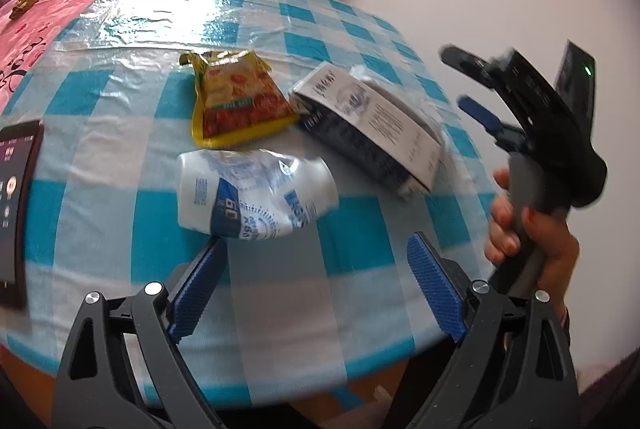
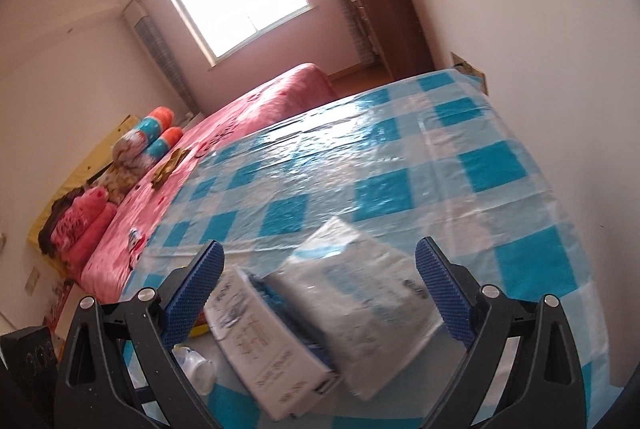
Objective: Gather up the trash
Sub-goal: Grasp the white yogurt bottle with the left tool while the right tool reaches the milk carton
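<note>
Left tongs (image 1: 316, 285) hang released over the checked table (image 1: 360, 249), the crumpled white bottle (image 1: 256, 195) just ahead, lying crosswise. Right tongs (image 2: 320, 293), also released, straddle the white carton (image 2: 272, 341).

On the blue-and-white checked worktop (image 1: 360, 249), the crushed white plastic bottle (image 1: 256, 197) lies in front of the yellow snack packet (image 1: 236, 101). The white cardboard box (image 1: 372, 125) lies right of both. A pink bed (image 1: 60, 9) stands behind the worktop.

Both wrist views share the box (image 1: 372, 125) up close.
</note>
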`<state>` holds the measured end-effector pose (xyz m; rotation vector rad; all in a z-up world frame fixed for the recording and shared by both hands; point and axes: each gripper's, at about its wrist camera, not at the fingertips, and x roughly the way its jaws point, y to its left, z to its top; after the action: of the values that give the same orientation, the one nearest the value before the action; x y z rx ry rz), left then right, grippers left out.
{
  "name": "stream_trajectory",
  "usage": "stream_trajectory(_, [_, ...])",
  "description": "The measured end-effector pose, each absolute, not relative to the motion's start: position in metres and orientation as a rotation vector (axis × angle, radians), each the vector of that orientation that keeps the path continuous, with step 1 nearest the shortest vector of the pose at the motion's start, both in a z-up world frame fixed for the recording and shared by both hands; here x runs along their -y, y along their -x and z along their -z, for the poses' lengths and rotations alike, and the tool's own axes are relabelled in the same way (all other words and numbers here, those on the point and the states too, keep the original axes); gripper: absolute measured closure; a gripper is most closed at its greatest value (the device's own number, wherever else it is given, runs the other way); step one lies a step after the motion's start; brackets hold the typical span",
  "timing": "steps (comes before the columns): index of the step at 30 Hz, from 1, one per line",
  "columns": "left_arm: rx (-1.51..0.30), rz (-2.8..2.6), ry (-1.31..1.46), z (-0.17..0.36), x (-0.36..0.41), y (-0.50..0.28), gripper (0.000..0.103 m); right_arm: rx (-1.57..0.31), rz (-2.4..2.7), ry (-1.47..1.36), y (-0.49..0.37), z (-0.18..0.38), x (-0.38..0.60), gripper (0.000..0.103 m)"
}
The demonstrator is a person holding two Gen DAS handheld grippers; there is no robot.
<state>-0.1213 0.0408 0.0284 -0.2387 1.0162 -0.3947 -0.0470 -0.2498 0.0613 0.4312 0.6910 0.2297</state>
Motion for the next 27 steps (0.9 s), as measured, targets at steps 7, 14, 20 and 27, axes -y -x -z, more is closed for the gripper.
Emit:
stream_trajectory(7, [-1.027, 0.351, 0.251, -0.024, -0.035, 0.090, 0.011, -0.755, -0.188, -0.443, 0.037, -0.044, 0.263, 0.008])
stream_trajectory(14, [-1.009, 0.297, 0.235, -0.025, -0.035, 0.068, 0.011, -0.817, -0.187, -0.428, 0.029, -0.030, 0.263, 0.008])
stream_trajectory(20, [-0.998, 0.243, 0.258, -0.026, -0.054, 0.056, 0.011, -0.847, -0.190, -0.376, 0.026, -0.024, 0.254, 0.008])
stream_trajectory(27, [-0.991, 0.203, 0.285, -0.025, -0.072, 0.051, 0.011, -0.862, -0.186, -0.270, 0.023, -0.022, 0.239, 0.008])
